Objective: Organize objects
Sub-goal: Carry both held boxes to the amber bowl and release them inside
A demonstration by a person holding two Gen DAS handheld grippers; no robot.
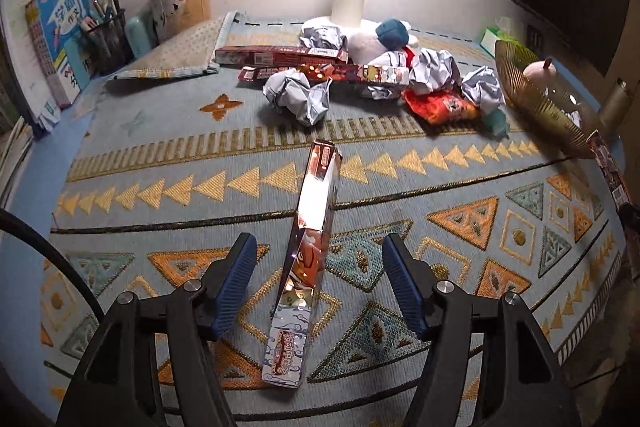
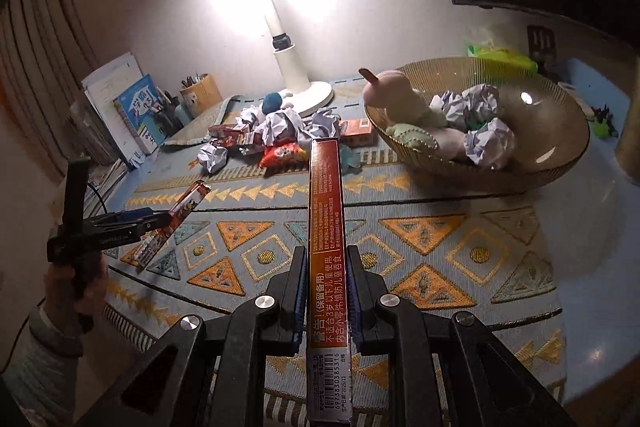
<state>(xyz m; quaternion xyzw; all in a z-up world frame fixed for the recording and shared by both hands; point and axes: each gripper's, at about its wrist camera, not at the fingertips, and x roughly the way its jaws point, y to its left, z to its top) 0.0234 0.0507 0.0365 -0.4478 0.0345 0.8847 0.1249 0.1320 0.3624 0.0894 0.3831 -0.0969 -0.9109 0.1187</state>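
A long shiny red box [image 1: 306,259] stands on its edge on the patterned mat, between the open blue-padded fingers of my left gripper [image 1: 320,251]; the pads do not touch it. It also shows in the right wrist view [image 2: 172,223] beside the left gripper [image 2: 154,221]. My right gripper [image 2: 325,259] is shut on a second long red-orange box [image 2: 326,227] with printed warning text, held above the mat and pointing away. More red boxes [image 1: 280,55] and crumpled paper balls [image 1: 298,95] lie at the back near the lamp base.
A gold wire bowl [image 2: 560,163] at the right holds plush toys and paper balls. A white lamp [image 2: 296,75], pen holders [image 1: 180,3], books [image 1: 60,39], a folded cloth [image 1: 180,55] and an orange snack bag [image 1: 440,105] stand at the back.
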